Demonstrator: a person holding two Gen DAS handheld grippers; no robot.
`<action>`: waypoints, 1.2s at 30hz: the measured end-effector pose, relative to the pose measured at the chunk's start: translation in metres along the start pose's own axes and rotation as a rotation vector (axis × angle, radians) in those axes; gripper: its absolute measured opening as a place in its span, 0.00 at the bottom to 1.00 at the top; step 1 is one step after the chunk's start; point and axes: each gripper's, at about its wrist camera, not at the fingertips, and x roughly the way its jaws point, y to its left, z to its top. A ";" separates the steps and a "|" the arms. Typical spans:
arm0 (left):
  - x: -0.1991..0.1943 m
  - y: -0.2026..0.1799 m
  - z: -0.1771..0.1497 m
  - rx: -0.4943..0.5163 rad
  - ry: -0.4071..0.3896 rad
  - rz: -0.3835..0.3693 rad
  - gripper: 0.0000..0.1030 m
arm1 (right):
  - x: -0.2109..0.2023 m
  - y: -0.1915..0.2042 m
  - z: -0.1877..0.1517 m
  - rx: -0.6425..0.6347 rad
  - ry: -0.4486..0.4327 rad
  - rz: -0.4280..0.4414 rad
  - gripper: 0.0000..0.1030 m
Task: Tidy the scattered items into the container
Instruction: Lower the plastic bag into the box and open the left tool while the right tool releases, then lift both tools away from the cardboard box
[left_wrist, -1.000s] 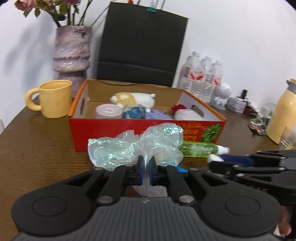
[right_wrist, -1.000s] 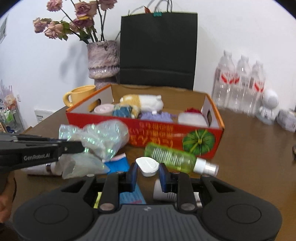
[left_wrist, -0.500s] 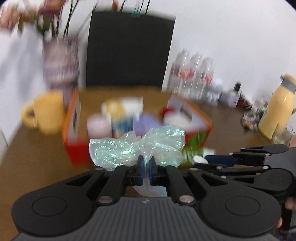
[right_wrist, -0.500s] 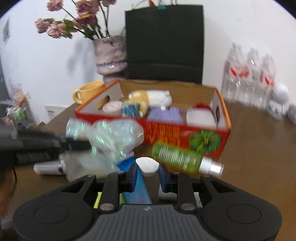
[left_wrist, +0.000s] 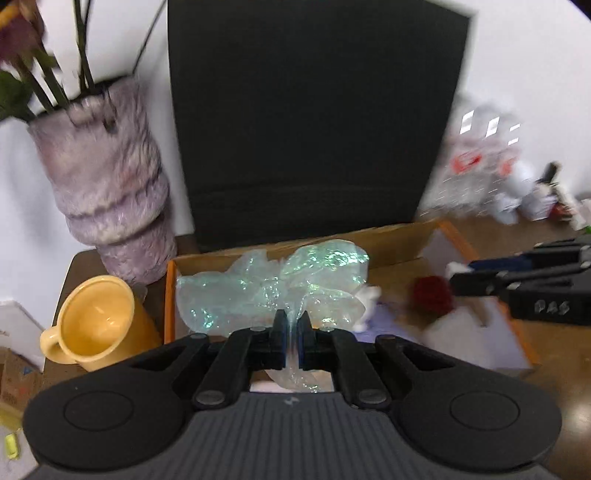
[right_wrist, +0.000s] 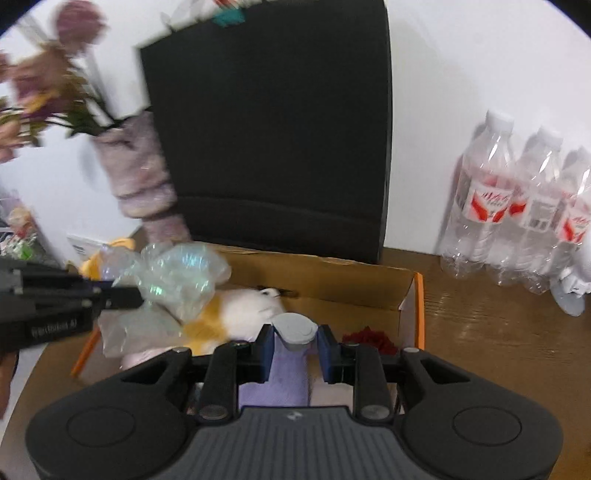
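Observation:
My left gripper (left_wrist: 291, 330) is shut on a crumpled iridescent plastic bag (left_wrist: 273, 291) and holds it above the left part of the orange cardboard box (left_wrist: 170, 295). My right gripper (right_wrist: 295, 341) is shut on a small white round-capped object (right_wrist: 296, 329) above the box (right_wrist: 415, 295), over its right half. Inside the box lie a white and yellow plush toy (right_wrist: 243, 312), a purple cloth (right_wrist: 280, 384) and a red ball (left_wrist: 432, 297). The bag also shows in the right wrist view (right_wrist: 177, 273), and the right gripper shows in the left wrist view (left_wrist: 458, 273).
A yellow mug (left_wrist: 98, 326) and a purple vase with flowers (left_wrist: 110, 192) stand left of the box. A black paper bag (left_wrist: 306, 125) stands behind it. Water bottles (right_wrist: 517, 206) stand at the back right on the wooden table (right_wrist: 498, 350).
Both grippers have risen and moved forward from in front of the box to above its inside, each carrying its object. The view now looks down into the box.

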 end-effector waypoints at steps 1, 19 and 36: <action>0.010 0.004 0.002 -0.021 0.021 0.001 0.06 | 0.011 -0.003 0.005 0.009 0.018 -0.004 0.23; -0.002 0.015 0.020 -0.041 0.121 0.019 0.81 | 0.053 -0.019 0.007 0.098 0.174 -0.079 0.68; -0.090 -0.006 -0.034 -0.075 0.099 0.010 0.85 | -0.047 0.017 -0.039 0.097 0.239 -0.100 0.83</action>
